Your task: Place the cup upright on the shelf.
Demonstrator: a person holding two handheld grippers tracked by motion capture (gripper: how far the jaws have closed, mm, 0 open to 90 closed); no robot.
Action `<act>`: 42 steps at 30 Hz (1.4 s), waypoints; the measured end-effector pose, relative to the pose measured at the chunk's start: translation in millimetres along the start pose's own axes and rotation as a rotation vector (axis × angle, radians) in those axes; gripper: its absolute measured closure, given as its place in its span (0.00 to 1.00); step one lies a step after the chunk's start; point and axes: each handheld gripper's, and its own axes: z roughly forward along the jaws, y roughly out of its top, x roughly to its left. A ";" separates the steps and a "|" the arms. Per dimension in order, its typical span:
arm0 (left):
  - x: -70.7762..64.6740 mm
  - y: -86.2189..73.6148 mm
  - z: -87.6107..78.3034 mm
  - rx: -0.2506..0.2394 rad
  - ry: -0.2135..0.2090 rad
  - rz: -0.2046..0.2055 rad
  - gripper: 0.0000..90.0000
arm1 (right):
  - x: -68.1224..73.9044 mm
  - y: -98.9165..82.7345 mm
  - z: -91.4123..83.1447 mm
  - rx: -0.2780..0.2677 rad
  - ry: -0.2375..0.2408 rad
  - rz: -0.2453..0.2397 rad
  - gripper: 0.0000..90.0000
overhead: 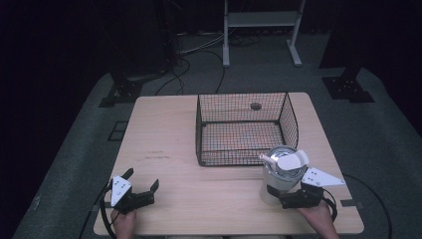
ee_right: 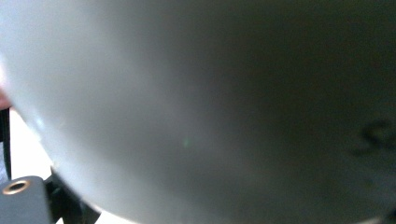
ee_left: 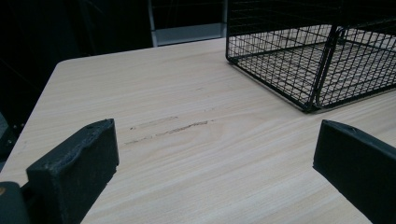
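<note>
**Gripping the Steel Tumbler Beside the Wire Basket: Hazards at This Stage**

Standing upright near the front right edge of the wooden table [overhead: 164, 144], the steel tumbler [overhead: 278, 179] was close in front of the black wire basket [overhead: 244, 130], apart from its near wall. A straw and a white flap-like piece lay across its open mouth; their exact nature could not be determined. The right gripper [overhead: 284, 198] was placed at the tumbler's lower body with its jaws on either side of it. In the right gripper view the curved grey wall of the tumbler [ee_right: 196, 107] sat directly against the camera, which indicated a grasp on the vessel. The left gripper [overhead: 144, 188] rested over the front left part of the table, its jaws spread wide with nothing between them; the left gripper view showed bare tabletop [ee_left: 187, 154] between them and the basket corner [ee_left: 308, 70] beyond.

The probable operation was a transfer of the tumbler into the basket.

Hazards, as judged:

1. Slip. The smooth, rounded metal wall offered little friction, and a low grasp left the weight above the jaws. A fast lift could have let the tumbler pivot or drop.
2. Snagging. An insufficient lift could have caught the base on the basket's near rim and tipped both.
3. Loss of loose items. Tilting could have shed the straw and white piece.
</note>
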 end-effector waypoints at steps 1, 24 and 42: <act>0.0 0.0 0.1 0.000 0.000 0.000 0.00 | 0.4 -0.7 -0.4 -0.005 -0.001 -0.005 0.08; -0.3 0.0 -0.2 0.001 0.002 0.003 0.00 | -5.7 -4.2 -6.7 -0.091 0.029 0.001 0.09; -0.1 0.0 -0.5 0.002 0.000 0.002 0.00 | 0.7 41.9 0.3 -0.102 0.082 -0.065 0.09</act>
